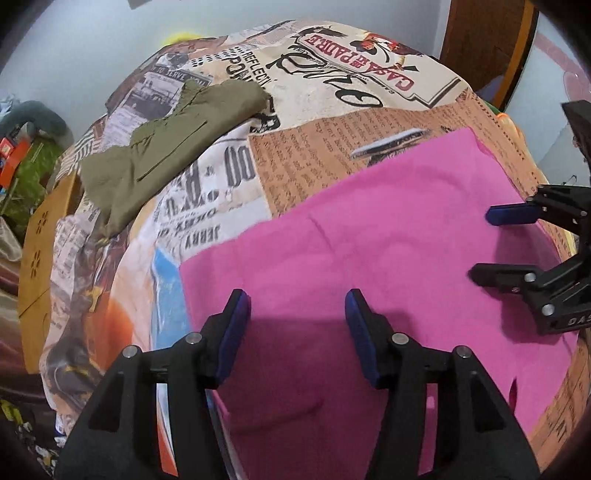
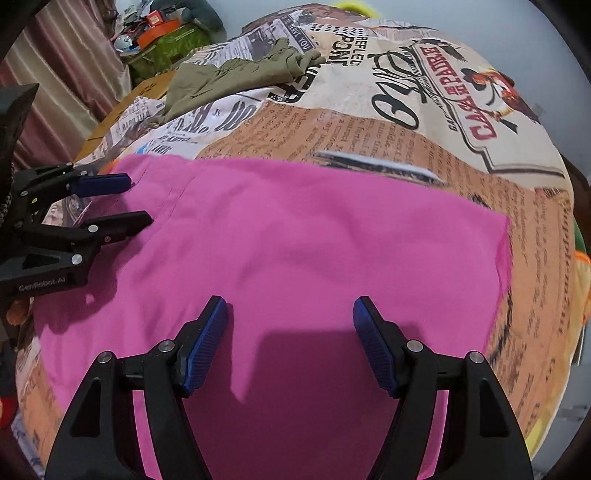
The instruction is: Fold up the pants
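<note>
Pink pants point(image 1: 369, 258) point(image 2: 295, 240) lie folded flat on a bed covered with a newspaper-print sheet point(image 1: 295, 92) point(image 2: 369, 122). My left gripper point(image 1: 297, 301) hangs open just above the pink cloth near its left edge, nothing between its blue pads. My right gripper point(image 2: 290, 308) is open too, over the middle of the pants, with nothing in it. In the left wrist view the right gripper point(image 1: 480, 243) shows at the right edge; in the right wrist view the left gripper point(image 2: 142, 201) shows at the left edge.
A crumpled olive-green garment point(image 1: 166, 147) point(image 2: 240, 74) lies further back on the sheet. A cardboard box point(image 1: 40, 251) stands beside the bed at the left. Clutter with orange and green items point(image 2: 162, 33) sits on the floor beyond. A wooden door frame point(image 1: 487, 44) is at the back right.
</note>
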A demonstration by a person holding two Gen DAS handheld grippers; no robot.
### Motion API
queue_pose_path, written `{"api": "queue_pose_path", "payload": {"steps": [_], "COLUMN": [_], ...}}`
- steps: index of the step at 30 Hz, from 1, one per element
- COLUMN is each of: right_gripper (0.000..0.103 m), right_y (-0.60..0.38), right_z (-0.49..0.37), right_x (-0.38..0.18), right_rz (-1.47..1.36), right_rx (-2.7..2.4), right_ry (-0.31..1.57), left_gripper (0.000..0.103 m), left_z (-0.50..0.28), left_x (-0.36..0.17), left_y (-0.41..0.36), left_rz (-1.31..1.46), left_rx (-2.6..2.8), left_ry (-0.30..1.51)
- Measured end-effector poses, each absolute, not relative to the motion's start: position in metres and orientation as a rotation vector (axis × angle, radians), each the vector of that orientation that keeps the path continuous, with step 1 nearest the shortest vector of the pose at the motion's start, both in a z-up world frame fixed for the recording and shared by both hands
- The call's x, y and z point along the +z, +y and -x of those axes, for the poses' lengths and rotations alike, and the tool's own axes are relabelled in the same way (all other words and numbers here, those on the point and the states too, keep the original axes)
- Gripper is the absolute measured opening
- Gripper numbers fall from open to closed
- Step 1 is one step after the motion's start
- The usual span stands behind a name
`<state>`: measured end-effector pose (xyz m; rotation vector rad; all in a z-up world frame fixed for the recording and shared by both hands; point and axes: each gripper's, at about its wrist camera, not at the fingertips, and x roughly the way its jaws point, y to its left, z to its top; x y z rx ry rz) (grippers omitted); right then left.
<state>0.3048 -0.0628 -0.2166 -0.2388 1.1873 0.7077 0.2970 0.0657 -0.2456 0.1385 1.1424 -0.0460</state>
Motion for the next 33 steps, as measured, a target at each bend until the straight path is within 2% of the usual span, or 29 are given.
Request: {"api": "queue_pose_path", "payload": {"steps": [8,13,20,26,33], "right_gripper": [0.069,0.069,0.074,0.074,0.074], "right_y": [-0.082,-0.097,-0.119,-0.124,-0.112], "right_z": [-0.259,-0.238,-0.211,-0.203,-0.195], "right_x": [-0.202,-0.197,-0.195,-0.181,-0.151], "right_rz": [0.268,0.207,0.158,0.15,0.173], "right_rx": [0.685,0.653,0.605,0.585,0.608], "right_ry": [1.152,1.147,1.134,1.105,0.979], "left_gripper": [0.064,0.065,0.07,0.069,0.07], "left_z": [-0.252,-0.226,-0.197,-0.194,-0.171], "left_x": [-0.234,-0.227,-0.224,-0.215,-0.184], "left_y": [0.071,0.074,0.077,0.078,0.082], "left_rz": [-0.108,-0.08,-0.053,-0.026,0.006], "left_rx": [-0.023,-0.007,0.016,0.036,0.057], "left_ry": [1.093,1.082,1.06,1.07,0.985]}}
